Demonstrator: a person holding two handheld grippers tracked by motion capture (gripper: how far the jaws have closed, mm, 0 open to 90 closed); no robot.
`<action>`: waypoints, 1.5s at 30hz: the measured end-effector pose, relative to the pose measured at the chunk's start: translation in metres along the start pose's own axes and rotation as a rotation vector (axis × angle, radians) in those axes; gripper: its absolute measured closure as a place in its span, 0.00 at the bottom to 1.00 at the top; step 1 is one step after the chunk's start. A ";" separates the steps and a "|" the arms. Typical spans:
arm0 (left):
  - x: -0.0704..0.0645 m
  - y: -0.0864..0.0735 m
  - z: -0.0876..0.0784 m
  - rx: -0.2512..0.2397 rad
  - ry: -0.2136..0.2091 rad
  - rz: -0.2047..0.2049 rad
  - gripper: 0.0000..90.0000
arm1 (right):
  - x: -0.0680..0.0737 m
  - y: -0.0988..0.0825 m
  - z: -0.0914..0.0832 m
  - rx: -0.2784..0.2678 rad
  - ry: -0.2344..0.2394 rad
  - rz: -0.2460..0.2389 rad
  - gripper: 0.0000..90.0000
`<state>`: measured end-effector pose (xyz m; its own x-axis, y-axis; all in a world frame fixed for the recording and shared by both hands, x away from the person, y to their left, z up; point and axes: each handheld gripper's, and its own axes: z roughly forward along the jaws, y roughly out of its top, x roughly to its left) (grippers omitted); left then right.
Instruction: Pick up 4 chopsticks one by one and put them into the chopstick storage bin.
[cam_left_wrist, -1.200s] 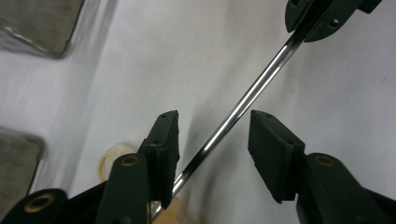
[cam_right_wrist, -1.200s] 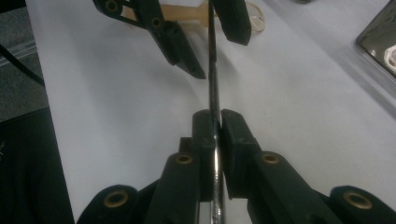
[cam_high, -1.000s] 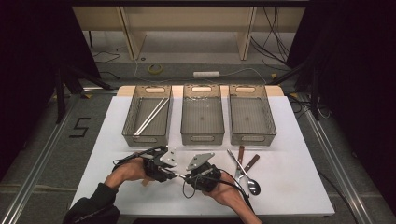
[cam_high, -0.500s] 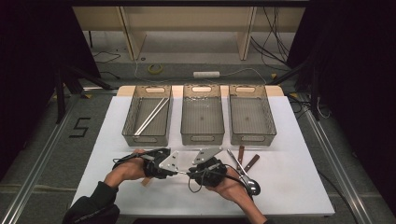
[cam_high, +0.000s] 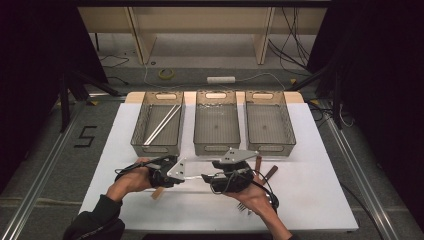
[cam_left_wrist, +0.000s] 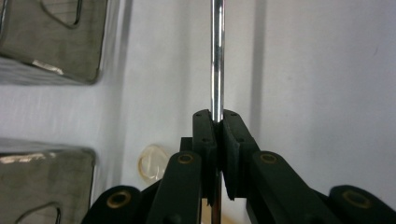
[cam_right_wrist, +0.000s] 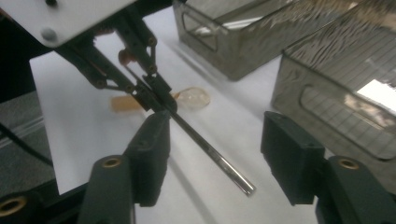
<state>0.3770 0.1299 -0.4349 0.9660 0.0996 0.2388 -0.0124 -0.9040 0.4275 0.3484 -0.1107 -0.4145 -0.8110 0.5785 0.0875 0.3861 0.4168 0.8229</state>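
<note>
A thin shiny metal rod (cam_left_wrist: 215, 56) runs straight out from my left gripper (cam_left_wrist: 218, 126), whose jaws have just closed and are shut on it. In the right gripper view the same rod (cam_right_wrist: 210, 151) slants between the jaws of my right gripper (cam_right_wrist: 219, 140). Those jaws have just been opening and stand wide, and the pads do not press on the rod. In the high view both grippers face each other at the table's front, left gripper (cam_high: 192, 176) and right gripper (cam_high: 206, 178) nearly tip to tip.
Three see-through trays stand in a row behind the hands; the left tray (cam_high: 142, 136) holds two metal rods (cam_high: 162, 125). Brown-handled utensils (cam_high: 265, 172) and a fork (cam_high: 242, 205) lie at the right. A wooden-handled clear spoon (cam_right_wrist: 194, 98) lies under the left gripper.
The right gripper's jaws have opened off the rod, and that hand has risen and drawn a little to the right. The left gripper has shut on the rod and stayed in place.
</note>
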 end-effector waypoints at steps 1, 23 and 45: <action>0.000 0.000 0.000 -0.002 0.007 -0.011 0.94 | -0.001 0.000 -0.002 -0.005 0.000 0.005 0.43; 0.020 -0.010 -0.026 -0.107 0.061 -0.382 0.94 | -0.018 -0.032 -0.034 -0.056 -0.053 0.064 0.35; 0.050 -0.035 -0.060 -0.196 0.156 -0.645 0.94 | -0.022 -0.052 -0.057 -0.086 -0.093 0.103 0.35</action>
<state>0.4104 0.1914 -0.3856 0.7475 0.6643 0.0003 0.4913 -0.5532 0.6727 0.3206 -0.1850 -0.4271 -0.7234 0.6791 0.1246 0.4225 0.2926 0.8578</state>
